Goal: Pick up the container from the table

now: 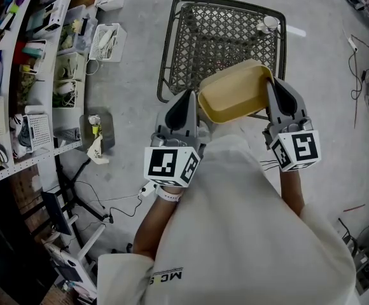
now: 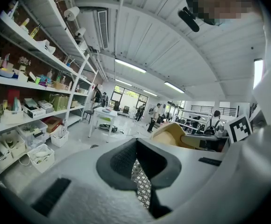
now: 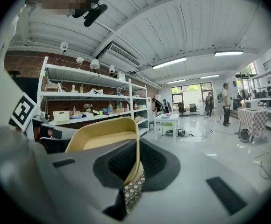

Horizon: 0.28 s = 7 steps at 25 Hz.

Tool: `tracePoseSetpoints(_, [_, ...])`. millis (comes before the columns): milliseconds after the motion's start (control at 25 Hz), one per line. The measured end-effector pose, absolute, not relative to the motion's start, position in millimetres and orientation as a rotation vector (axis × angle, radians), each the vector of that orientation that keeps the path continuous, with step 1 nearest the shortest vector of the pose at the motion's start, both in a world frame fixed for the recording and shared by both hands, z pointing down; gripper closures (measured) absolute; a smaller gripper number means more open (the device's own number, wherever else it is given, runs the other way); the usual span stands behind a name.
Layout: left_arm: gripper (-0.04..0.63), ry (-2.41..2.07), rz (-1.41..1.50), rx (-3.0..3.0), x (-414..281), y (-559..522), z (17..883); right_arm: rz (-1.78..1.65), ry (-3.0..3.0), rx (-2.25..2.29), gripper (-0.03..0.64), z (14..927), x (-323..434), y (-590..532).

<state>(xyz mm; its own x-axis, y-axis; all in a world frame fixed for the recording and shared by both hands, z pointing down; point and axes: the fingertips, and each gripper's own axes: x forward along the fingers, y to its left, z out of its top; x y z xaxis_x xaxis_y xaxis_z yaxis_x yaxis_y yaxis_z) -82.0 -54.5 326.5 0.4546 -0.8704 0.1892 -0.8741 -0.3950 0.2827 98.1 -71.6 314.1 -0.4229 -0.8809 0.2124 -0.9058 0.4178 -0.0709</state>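
While R tongs (image 1: pixel 275 93) clamp rim of yellow container (image 1: pixel 234 94) over mesh table (image 1: pixel 216 37), L tongs (image 1: pixel 187 103) sit closed, empty; shirt (image 1: pixel 235 234) reads "MC".

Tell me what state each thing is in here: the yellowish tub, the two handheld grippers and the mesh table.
Yellow-beige rectangular plastic container: empty, open side up, tilted, held in the air above the table.
Right gripper: shut on the container's wall.
Left gripper: shut, nothing between its jaws, beside the container's left edge.
Dark wire-mesh metal table: upright on the floor, below the container.
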Motion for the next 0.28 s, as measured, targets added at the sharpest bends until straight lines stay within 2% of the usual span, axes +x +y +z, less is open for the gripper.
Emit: tracePoseSetpoints(280, [0.582, -1.476, 0.023, 2.368, -76.8, -56.5, 328.0, 0.274, -2.517, 1.608, 0.588, 315.0, 103.5, -72.6])
